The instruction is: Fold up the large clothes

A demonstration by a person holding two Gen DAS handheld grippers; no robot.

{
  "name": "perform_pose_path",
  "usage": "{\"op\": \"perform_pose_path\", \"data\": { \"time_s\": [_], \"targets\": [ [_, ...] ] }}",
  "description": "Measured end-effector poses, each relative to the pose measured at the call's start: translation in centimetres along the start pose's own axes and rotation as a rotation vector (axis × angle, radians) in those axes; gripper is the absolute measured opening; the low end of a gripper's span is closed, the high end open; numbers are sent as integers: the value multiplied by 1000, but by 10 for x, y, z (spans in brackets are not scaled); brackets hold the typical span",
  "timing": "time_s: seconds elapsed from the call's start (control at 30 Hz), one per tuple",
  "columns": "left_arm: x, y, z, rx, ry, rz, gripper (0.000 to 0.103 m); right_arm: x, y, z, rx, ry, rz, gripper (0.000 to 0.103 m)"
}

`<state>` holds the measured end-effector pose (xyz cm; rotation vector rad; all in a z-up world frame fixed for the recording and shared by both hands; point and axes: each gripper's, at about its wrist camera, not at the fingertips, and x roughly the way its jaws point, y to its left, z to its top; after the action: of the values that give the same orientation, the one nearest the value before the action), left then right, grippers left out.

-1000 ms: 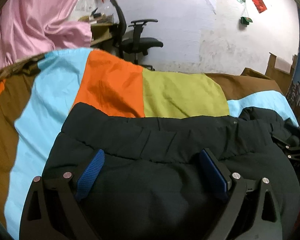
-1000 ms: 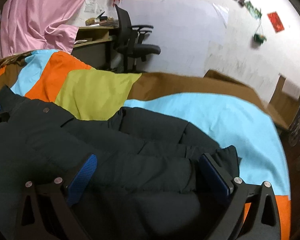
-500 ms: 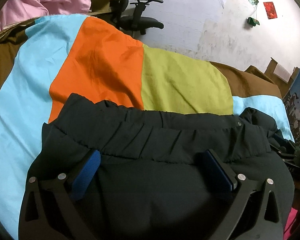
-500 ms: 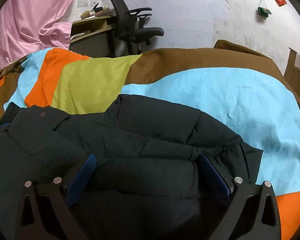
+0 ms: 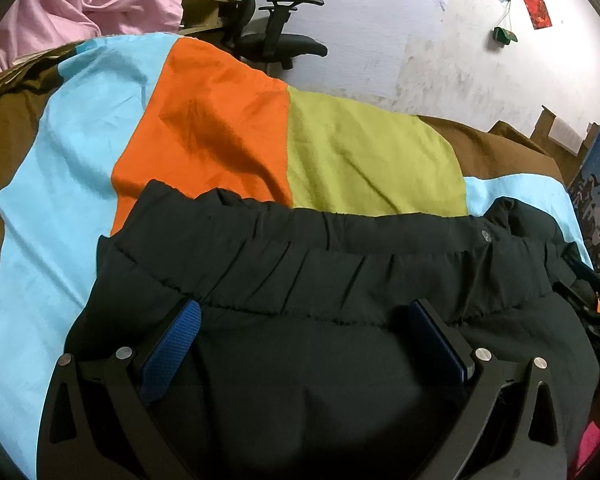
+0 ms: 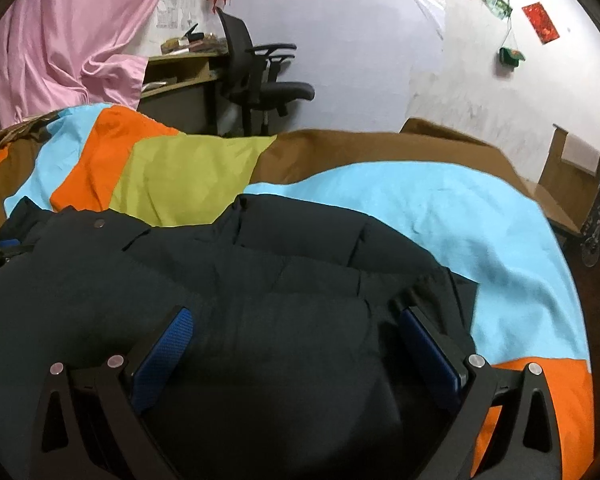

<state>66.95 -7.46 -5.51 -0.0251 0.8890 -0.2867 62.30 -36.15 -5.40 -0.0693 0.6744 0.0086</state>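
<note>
Black jacket [image 5: 300, 280] flat on striped bedspread [image 5: 204, 120], sleeve bulkier than 1 s ago. Left gripper [image 5: 306, 320], right gripper [image 6: 296, 328]: spread wide, grasping nothing. Right view only: cuff [image 6: 440, 292].

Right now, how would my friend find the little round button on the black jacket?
Start at the bed's patchwork blanket with its orange, green and blue blocks. The black puffy jacket lies across its near side. Along the jacket's gathered band, near the right end, sits a small round metal snap, the only shiny dot on all that dark fabric.
</note>
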Motion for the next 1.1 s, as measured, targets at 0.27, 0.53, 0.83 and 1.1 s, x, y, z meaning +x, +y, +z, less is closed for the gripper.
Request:
{"op": "perform_pose_path", "data": {
  "time_s": [0.27,0.53,0.83,1.1],
  "targets": [
    [-3,-3,-6,15,0,21,102,4,4,-8,-18,56,-18,103],
    [-23,6,-17,11,-22,5,101,-6,-3,-17,12,76,15,103],
    [-71,44,-46,10,-82,-43,101,-26,-7,-36,37,29,27,103],
    [-64,101,-59,-137,57,-131,101,-59,-26,-43,-16,20,53,103]
  ]
}}
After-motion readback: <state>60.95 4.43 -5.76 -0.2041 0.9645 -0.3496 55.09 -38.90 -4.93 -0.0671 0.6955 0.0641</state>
